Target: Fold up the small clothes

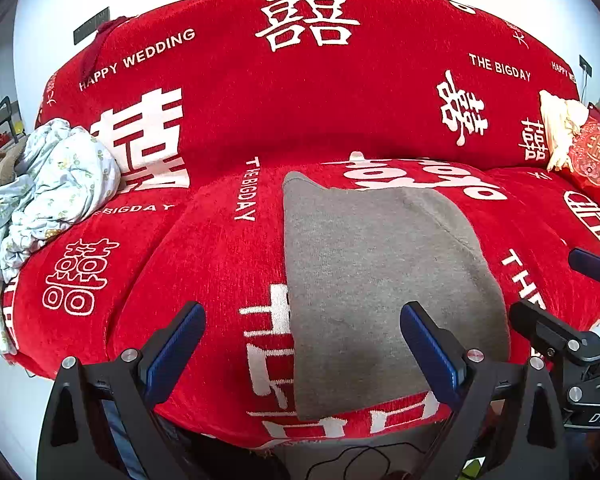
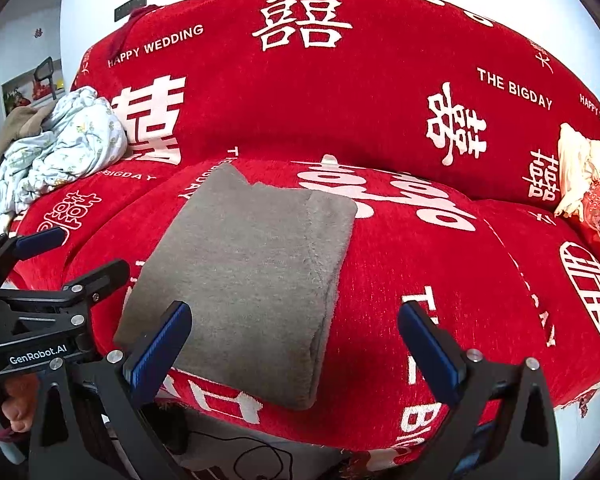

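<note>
A grey knit garment [image 1: 380, 280] lies folded flat on the red sofa seat [image 1: 204, 264]; it also shows in the right wrist view [image 2: 252, 276]. My left gripper [image 1: 302, 344] is open and empty, hovering over the garment's near left edge. My right gripper [image 2: 294, 344] is open and empty, over the garment's near right edge. The right gripper's fingers show at the right edge of the left wrist view [image 1: 540, 324]; the left gripper shows at the left of the right wrist view [image 2: 60, 280].
A crumpled pale floral cloth pile [image 1: 48, 200] sits at the sofa's left end [image 2: 60, 148]. A cream cloth [image 1: 560, 128] and a red embroidered cushion [image 1: 596, 156] lie at the right end. The red backrest [image 1: 300, 100] rises behind. Cables lie on the floor [image 2: 260, 456].
</note>
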Available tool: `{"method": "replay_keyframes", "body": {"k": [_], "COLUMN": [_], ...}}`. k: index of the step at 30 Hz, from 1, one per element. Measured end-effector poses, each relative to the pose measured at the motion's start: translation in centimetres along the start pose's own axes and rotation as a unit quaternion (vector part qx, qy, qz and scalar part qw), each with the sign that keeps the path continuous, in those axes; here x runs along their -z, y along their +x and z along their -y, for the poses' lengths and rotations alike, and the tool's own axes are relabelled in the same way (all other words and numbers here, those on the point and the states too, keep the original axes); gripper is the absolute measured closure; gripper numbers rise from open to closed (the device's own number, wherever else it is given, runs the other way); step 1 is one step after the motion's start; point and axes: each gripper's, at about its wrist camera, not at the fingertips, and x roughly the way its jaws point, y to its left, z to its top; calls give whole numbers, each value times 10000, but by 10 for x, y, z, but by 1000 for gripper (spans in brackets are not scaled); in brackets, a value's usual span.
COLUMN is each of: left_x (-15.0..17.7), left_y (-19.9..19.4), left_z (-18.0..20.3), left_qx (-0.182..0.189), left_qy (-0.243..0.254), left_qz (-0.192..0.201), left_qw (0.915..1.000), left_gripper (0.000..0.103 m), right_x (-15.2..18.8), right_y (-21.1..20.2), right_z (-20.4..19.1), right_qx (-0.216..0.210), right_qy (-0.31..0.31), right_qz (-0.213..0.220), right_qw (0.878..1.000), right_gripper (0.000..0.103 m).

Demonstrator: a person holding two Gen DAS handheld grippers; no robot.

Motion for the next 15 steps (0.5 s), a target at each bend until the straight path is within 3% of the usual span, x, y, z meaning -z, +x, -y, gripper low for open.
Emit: {"method": "replay_keyframes", "body": {"k": [15], "left_x": [-1], "left_y": [-2], "left_z": [2], "left_qx": [-37], "left_qy": [37], "left_qz": [26], "left_qw": [10000], "left_gripper": [5], "right_x": [1], "right_y": [0], "right_z": [-4], "right_qx": [0], "right_qy": [-39], "right_qz": [-17], "right_qw": [10000], "right_gripper": [0]}}
